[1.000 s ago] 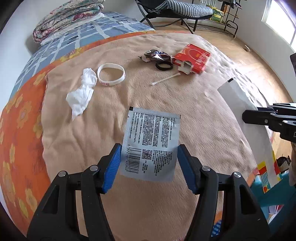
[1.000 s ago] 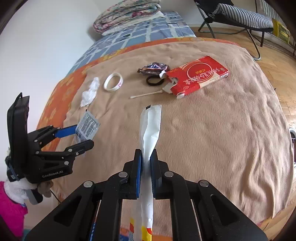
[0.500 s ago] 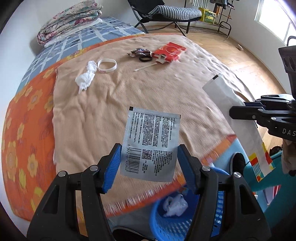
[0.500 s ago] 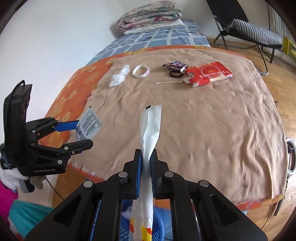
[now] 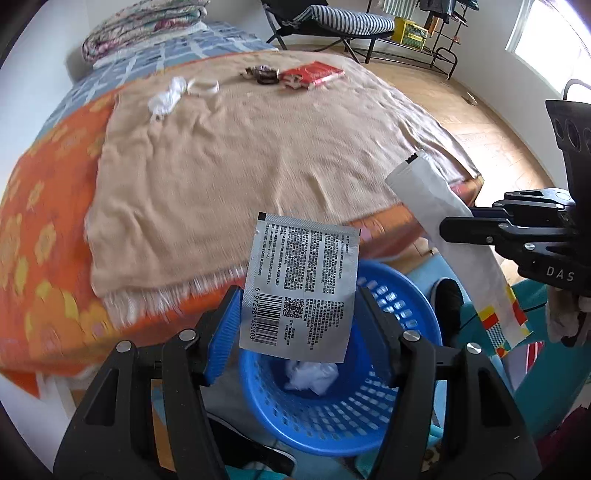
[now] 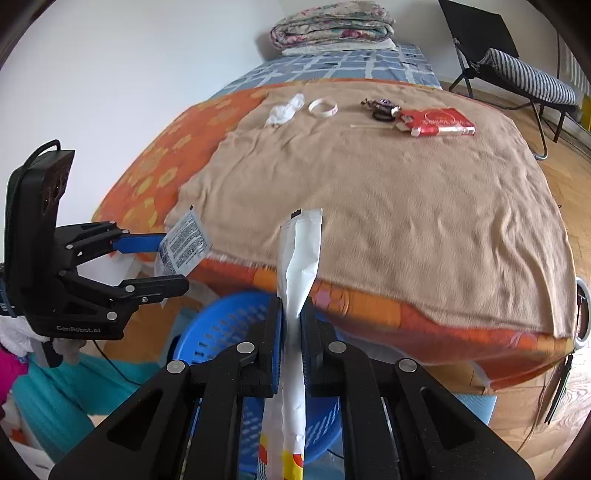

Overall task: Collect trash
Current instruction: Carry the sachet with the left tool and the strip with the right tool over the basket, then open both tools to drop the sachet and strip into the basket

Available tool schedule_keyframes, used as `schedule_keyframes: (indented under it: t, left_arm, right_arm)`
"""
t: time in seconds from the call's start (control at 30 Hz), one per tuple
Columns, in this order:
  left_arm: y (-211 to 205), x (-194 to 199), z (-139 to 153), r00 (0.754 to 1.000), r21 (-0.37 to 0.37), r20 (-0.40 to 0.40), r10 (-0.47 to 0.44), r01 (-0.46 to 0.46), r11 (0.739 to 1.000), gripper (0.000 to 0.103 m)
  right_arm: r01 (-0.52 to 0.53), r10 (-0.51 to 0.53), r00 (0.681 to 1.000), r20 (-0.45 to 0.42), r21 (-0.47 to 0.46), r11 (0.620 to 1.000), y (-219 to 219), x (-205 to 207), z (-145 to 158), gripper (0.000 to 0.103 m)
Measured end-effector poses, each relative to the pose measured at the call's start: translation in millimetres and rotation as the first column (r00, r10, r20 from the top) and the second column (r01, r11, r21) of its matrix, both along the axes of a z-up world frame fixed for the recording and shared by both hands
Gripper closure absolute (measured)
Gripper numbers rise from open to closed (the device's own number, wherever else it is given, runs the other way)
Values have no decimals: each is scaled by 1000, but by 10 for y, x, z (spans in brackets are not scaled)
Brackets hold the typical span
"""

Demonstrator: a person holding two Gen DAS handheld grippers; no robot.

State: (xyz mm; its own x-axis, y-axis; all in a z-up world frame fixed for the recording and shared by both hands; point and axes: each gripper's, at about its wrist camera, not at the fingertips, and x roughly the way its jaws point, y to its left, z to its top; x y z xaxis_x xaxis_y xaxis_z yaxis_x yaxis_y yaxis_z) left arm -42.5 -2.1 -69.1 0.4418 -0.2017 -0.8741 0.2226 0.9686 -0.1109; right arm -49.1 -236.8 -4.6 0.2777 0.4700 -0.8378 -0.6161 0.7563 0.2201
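Observation:
My left gripper [image 5: 299, 321] is shut on a flat silver sachet [image 5: 301, 284] with black print and a barcode, held by its two side edges above a blue mesh basket [image 5: 332, 417]. Crumpled white paper [image 5: 312, 376] lies in the basket. My right gripper [image 6: 291, 325] is shut on a long white wrapper [image 6: 300, 254], also over the basket [image 6: 218, 325]. In the left wrist view the right gripper [image 5: 454, 225] and wrapper [image 5: 424, 188] appear at the right. In the right wrist view the left gripper [image 6: 173, 266] and sachet [image 6: 183, 245] appear at the left.
On the far part of the tan blanket [image 5: 258, 155] lie a white tissue [image 5: 166, 98], a white ring band [image 5: 202, 86], a dark candy wrapper [image 5: 258, 70], a cotton swab [image 6: 369, 126] and a red carton [image 5: 314, 74]. A chair [image 5: 332, 18] stands beyond the bed.
Both grippers have pulled back from over the bed to beyond its near edge, each keeping its item. The blue basket has come into view beneath them.

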Motion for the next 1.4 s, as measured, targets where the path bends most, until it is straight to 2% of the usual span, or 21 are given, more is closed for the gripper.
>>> schedule_keyframes:
  t: [0.43, 0.8, 1.3, 1.4]
  left_arm:
    - [-257, -410, -459, 996, 21, -81, -37, 39, 999, 39]
    - [-366, -528, -844, 985, 68, -160, -72, 84, 994, 39]
    - [-328, -495, -935, 980, 66, -186, -64, 77, 995, 38]
    - [-316, -483, -937, 981, 72, -186, -59, 73, 995, 30]
  right_arm:
    - [-56, 54, 998, -30, -76, 996, 49, -406, -377, 95]
    - [-77, 69, 995, -77, -113, 991, 96, -452, -630, 95]
    - [-73, 58, 990, -131, -115, 991, 150, -390, -769, 95]
    - [-70, 53, 989, -137, -118, 991, 151, -372, -779, 91]
